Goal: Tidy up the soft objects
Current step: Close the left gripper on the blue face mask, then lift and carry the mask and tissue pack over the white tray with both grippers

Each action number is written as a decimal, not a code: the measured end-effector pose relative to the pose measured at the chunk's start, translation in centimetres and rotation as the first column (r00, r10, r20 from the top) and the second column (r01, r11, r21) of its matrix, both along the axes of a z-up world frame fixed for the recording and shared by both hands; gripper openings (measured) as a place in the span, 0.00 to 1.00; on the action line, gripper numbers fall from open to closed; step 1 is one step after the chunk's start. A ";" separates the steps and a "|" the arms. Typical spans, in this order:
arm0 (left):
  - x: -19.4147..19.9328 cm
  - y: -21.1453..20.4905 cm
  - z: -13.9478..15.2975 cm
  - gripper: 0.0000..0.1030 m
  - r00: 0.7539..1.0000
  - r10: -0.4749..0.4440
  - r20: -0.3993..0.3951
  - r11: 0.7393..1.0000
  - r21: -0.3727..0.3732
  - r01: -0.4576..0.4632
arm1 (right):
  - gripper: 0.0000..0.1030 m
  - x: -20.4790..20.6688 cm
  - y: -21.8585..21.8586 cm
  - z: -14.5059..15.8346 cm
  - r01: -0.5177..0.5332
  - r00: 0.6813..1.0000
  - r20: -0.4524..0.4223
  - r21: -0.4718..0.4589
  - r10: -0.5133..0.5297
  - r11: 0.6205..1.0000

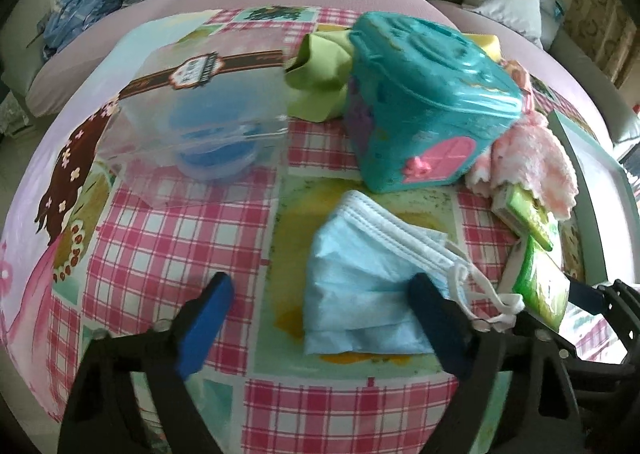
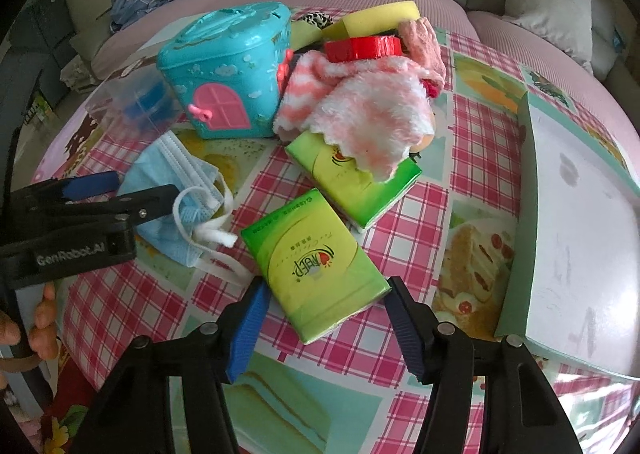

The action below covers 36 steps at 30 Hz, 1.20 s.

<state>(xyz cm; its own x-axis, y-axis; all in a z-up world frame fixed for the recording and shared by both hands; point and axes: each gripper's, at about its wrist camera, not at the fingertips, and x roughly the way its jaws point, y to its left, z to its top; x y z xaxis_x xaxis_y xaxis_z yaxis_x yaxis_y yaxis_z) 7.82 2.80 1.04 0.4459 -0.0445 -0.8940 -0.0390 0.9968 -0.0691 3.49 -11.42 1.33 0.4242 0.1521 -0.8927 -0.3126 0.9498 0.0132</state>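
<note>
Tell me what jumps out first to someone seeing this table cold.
The teal toy house with its pink door stands at the back of the checked tablecloth, beside a fluffy pink and white towel heaped over one green tissue pack. Nearer, the right gripper straddles a second tissue pack, while the left gripper reaches over blue face masks.

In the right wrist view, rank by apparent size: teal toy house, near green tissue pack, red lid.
1. Teal toy house and near green tissue pack: alike; the pack lies nearer, so unsure.
2. Red lid.
</note>
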 end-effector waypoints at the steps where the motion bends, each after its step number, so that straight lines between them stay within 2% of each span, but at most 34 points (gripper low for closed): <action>1: -0.1 -0.3 0.1 0.74 1.000 -0.005 0.005 1.000 -0.006 0.005 | 0.60 0.2 -0.2 -0.1 0.001 1.000 -0.001 0.001 -0.001 1.000; 5: -0.5 -1.4 0.5 0.42 0.999 -0.040 0.020 0.999 -0.030 0.041 | 0.60 0.3 -0.3 -0.1 0.006 1.000 -0.004 0.002 -0.006 1.000; 12: -0.4 -1.1 0.6 0.28 1.000 -0.019 0.019 0.999 -0.046 0.020 | 0.60 0.5 -1.4 -0.1 0.025 1.000 -0.014 0.015 -0.025 1.000; 22: -0.7 -0.5 0.7 0.24 1.000 0.012 0.008 0.999 -0.036 -0.012 | 0.60 0.4 -4.1 -0.1 0.055 0.998 -0.022 0.025 -0.055 0.998; 27: -1.5 -0.7 1.2 0.19 1.000 0.022 0.008 0.999 -0.023 -0.022 | 0.60 0.6 -4.9 -0.1 0.063 0.998 -0.027 0.037 -0.062 0.997; 36: -3.1 -0.8 2.3 0.12 0.999 0.034 0.025 0.998 -0.049 -0.032 | 0.58 0.2 -5.7 0.4 0.067 0.997 -0.036 0.069 -0.065 0.995</action>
